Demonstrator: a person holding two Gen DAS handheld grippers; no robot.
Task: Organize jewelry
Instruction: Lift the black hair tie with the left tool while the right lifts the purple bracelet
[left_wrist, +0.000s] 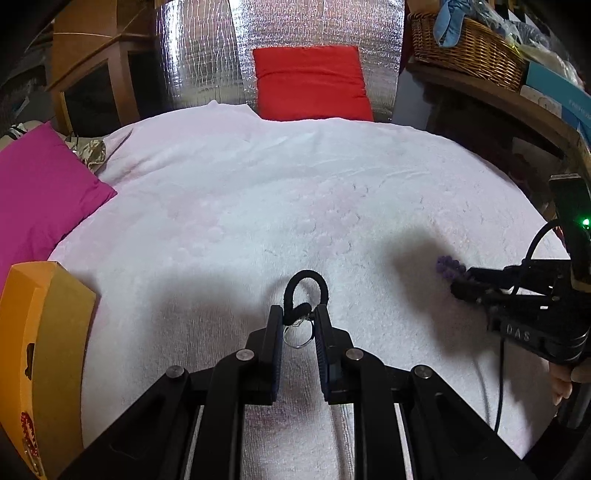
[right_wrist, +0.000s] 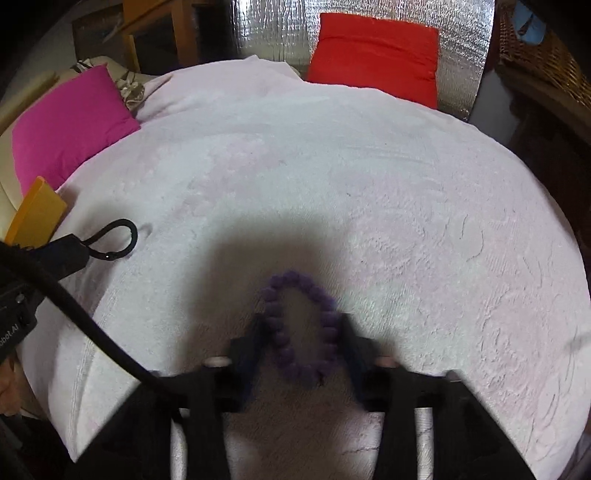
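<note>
My left gripper is shut on a black cord bracelet; its loop sticks out past the fingertips and a small clear ring hangs between the jaws. The same loop shows at the far left of the right wrist view. My right gripper is blurred and has a purple bead bracelet squeezed into an oval between its fingers, low over the white towel. In the left wrist view the right gripper comes in from the right with the purple beads at its tip. An open yellow box stands at the left with red beads inside.
A magenta cushion lies at the left edge of the towel and a red cushion at the back against silver foil. A wicker basket sits on a wooden shelf at the right. A black cable crosses the lower left.
</note>
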